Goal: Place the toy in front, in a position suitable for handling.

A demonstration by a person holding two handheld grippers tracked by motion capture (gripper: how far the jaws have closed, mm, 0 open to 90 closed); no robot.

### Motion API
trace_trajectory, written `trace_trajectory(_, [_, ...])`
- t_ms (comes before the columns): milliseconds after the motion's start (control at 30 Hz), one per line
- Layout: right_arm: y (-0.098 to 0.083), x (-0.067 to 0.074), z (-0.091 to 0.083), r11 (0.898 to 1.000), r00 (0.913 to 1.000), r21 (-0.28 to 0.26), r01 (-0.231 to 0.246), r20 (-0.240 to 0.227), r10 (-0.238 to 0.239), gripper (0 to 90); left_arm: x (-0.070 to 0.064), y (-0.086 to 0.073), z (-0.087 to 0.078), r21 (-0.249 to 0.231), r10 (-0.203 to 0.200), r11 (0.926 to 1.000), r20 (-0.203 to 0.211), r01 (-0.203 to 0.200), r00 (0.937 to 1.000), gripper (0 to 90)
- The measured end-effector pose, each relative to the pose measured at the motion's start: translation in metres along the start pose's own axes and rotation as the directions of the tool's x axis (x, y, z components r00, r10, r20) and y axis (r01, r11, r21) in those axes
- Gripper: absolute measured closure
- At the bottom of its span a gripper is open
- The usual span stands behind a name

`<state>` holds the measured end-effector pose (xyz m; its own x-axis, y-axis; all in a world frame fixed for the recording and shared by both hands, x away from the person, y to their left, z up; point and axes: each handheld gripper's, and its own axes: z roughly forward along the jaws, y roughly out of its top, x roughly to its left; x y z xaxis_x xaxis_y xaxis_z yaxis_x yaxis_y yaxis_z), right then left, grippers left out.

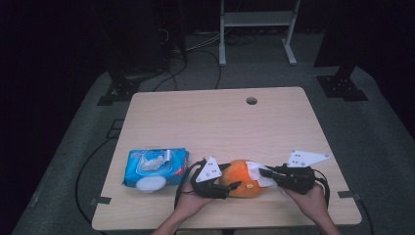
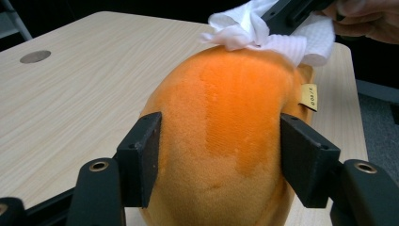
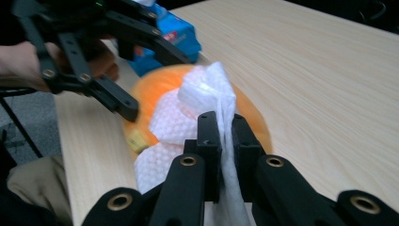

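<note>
**Plush clamped, wipe pressed on top**

The left tongs (image 2: pixel 221 155) are clamped on the orange plush (image 2: pixel 226 141), one pad on each flank, the fabric bulging between them. The right tongs (image 3: pixel 226 141) are together, pinching a white wipe (image 3: pixel 197 113) whose free end lies bunched on the top of the plush. In the high view the left tongs (image 1: pixel 230 185) and right tongs (image 1: pixel 266 174) meet over the plush (image 1: pixel 242 178) from opposite sides, a hand (image 1: pixel 193 205) behind each. The plush sits on the desk (image 1: pixel 220 122) near the middle of its near edge; a small yellow tag (image 2: pixel 309 96) sticks out of its side. Just beside it, toward the near left corner, lies a blue wipe pack (image 1: pixel 155 166), its lid flipped open. A round hole (image 1: pixel 251 101) marks the desk near its far edge.
</note>
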<state>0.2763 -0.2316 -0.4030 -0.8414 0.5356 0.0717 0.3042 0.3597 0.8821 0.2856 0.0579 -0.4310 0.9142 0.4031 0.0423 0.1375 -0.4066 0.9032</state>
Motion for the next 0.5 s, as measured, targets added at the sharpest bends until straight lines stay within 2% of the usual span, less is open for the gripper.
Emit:
trace_trajectory(67, [0.002,0.004,0.004,1.000,0.9996,-0.004,0.012,-0.024,-0.012,84.3,0.000,0.000,0.001,0.005,-0.009,1.0000,0.008,0.009,0.9999,27.5])
trace_trajectory(167, [0.003,0.009,0.011,1.000,0.9977,0.005,0.029,-0.062,-0.028,84.2,0.000,0.003,0.006,0.025,-0.037,0.9990,0.027,0.037,0.9989,8.6])
trace_trajectory(233, [0.004,0.012,0.014,0.999,0.9955,-0.004,0.046,-0.083,-0.046,84.1,0.001,0.003,0.008,0.039,-0.053,0.9979,0.032,0.051,0.9981,4.6])
trace_trajectory(267, [0.004,0.013,0.015,0.999,0.9954,0.000,0.051,-0.081,-0.051,84.1,0.001,0.003,0.009,0.043,-0.052,0.9978,0.030,0.051,0.9982,4.9])
trace_trajectory(333, [0.005,0.013,0.015,0.998,0.9959,0.005,0.057,-0.071,-0.056,84.0,0.001,0.001,0.006,0.027,-0.045,0.9986,0.024,0.044,0.9987,16.7])
trace_trajectory(433, [-0.002,0.001,0.011,1.000,0.9969,0.009,-0.004,-0.078,0.005,84.1,0.002,-0.002,0.004,0.023,-0.037,0.9991,0.019,0.037,0.9991,24.3])
trace_trajectory(500, [-0.008,-0.007,0.008,0.999,0.9983,0.031,-0.035,-0.045,0.037,84.1,0.004,-0.004,0.003,0.019,-0.055,0.9983,0.019,0.055,0.9983,25.2])
